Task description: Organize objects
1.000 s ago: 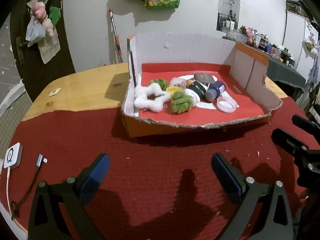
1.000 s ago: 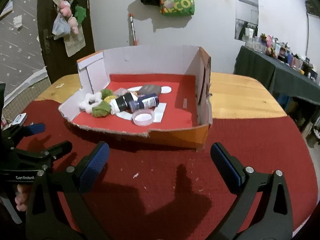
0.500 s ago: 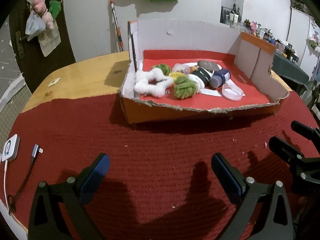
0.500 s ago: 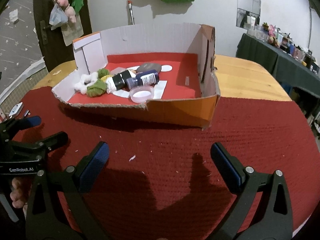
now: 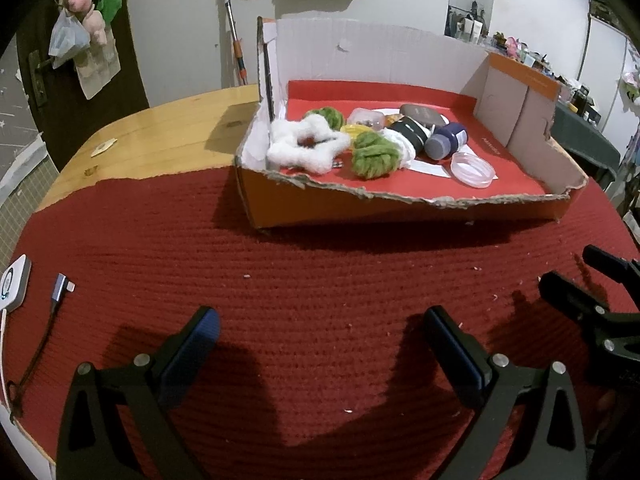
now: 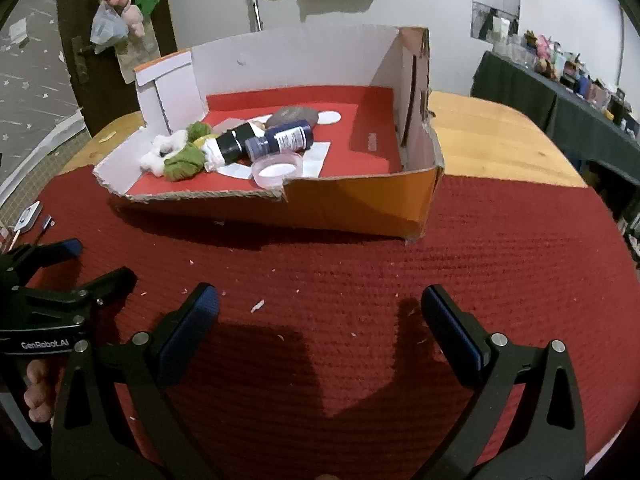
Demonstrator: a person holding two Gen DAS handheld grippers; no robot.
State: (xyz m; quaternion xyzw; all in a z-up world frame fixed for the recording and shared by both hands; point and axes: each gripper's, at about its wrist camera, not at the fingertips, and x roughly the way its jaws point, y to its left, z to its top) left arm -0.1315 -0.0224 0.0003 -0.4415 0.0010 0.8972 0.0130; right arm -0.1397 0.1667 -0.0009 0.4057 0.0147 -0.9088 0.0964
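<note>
box [image 5: 400,208] on mat [image 5: 280,280], bottles [image 6: 288,138] inside box

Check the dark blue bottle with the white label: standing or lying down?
Lying down: the dark blue bottle rests on its side inside the cardboard box, label sideways.

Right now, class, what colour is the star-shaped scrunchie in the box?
White; the star-shaped scrunchie shows best from the left wrist.

Both wrist cameras sat low over the desk [image 5: 168,128], facing the cardboard box [image 5: 400,212] nearby, left view from its left, right view from its right.
</note>
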